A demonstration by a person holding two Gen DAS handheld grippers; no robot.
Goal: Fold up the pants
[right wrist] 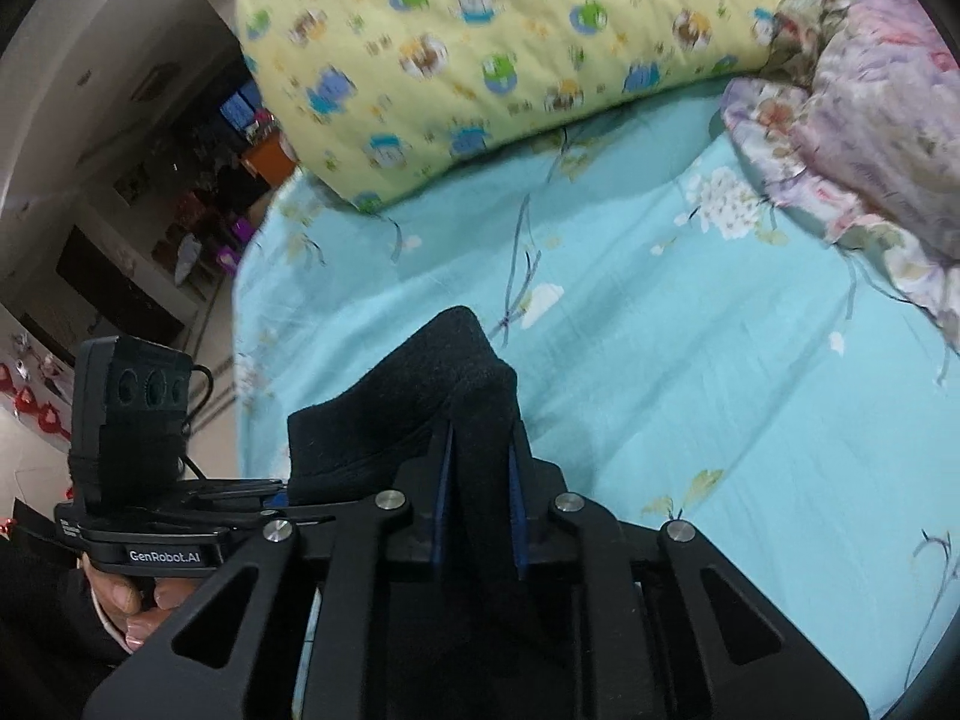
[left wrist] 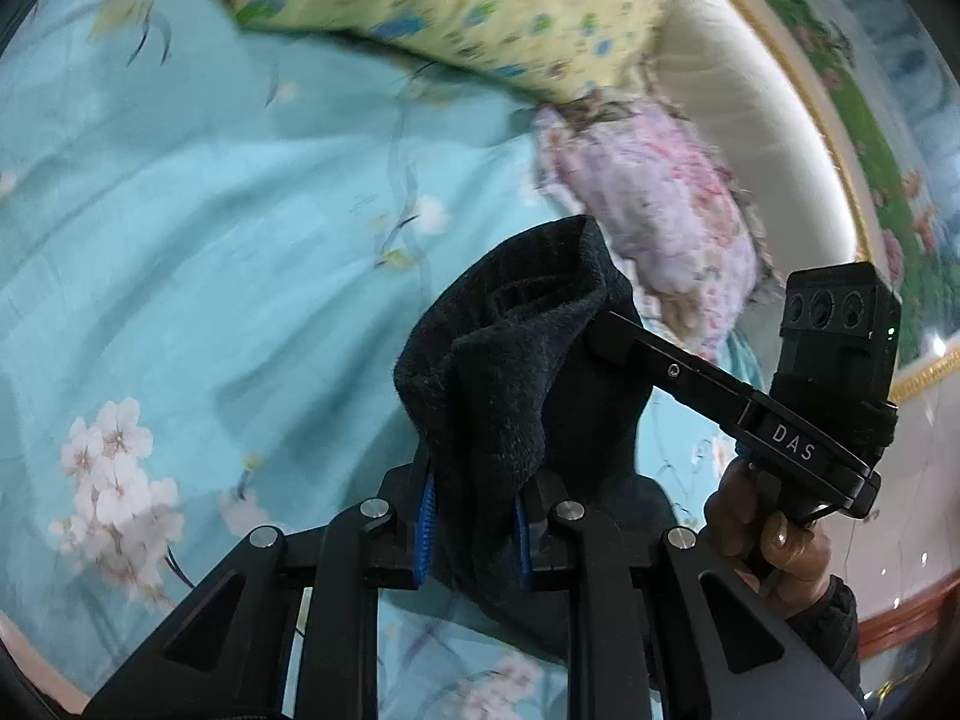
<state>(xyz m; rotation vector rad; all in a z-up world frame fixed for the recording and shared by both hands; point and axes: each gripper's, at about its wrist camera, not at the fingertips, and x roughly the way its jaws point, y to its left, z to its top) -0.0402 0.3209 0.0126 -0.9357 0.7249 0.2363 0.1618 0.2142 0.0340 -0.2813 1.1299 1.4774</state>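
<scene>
- Bed [right wrist: 690,360], largest thing in view: turquoise flowered sheet, mostly bare across the middle, room enough for laying cloth flat.
- Yellow printed quilt [right wrist: 480,42] bunched along the far edge; pink-and-lilac floral bedding [right wrist: 864,120] heaped at the far right. Both near enough to snag a swung hem.
- Pants [left wrist: 510,384]: dark, fleecy, lifted off the sheet at one bunched end, pinched by both tools side by side; the rest hanging below the frames, length and lie hidden.
- Left hand-held gripper [left wrist: 474,534]: clamped on a thick fold of the pants, blue pads pressed against cloth on both sides.
- Right hand-held gripper [right wrist: 480,498]: likewise clamped on the pants, a wad of fabric standing up between the pads; seen from the left wrist view, its finger buried in the same bunch.
- Hand [left wrist: 774,546] around the right tool's grip at near right; fingers only.
- Likely trouble: both grips sitting on bundled layers rather than clean edges, so a spread might pull one layer free and leave a twisted fold.
- Grips close together, so a sagging, uneven middle on laying down.
- Blurred far edge of the left view: possibly quick motion, risking slip from the pads.
</scene>
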